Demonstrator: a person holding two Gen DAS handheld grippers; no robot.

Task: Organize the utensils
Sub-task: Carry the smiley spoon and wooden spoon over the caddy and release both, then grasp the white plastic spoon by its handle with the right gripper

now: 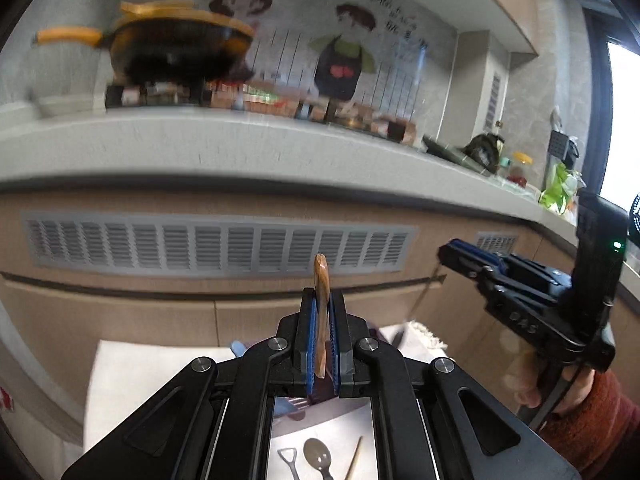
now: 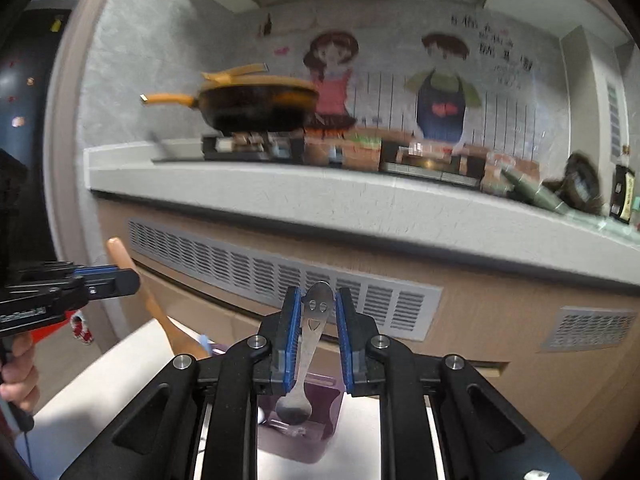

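Observation:
My left gripper [image 1: 322, 300] is shut on a wooden spoon [image 1: 321, 280], seen edge-on, handle up. It also shows in the right wrist view [image 2: 156, 312] at the left. My right gripper [image 2: 316, 312] is shut on a metal spoon [image 2: 314, 320] with a smiley-face handle, bowl hanging down over a purple utensil holder [image 2: 320, 412]. The right gripper shows in the left wrist view [image 1: 452, 252] at the right. A small metal shovel spoon [image 1: 289, 460], a brown spoon [image 1: 318, 454] and a wooden stick [image 1: 354, 458] lie on the white table [image 1: 160, 380] below.
A grey counter [image 1: 240, 148] runs ahead with a yellow pan [image 1: 176, 44] on a stove, boxes and jars. Cabinet fronts with vent grilles [image 1: 220, 244] stand below it. A cloth with fringe [image 1: 424, 336] lies at the table's far edge.

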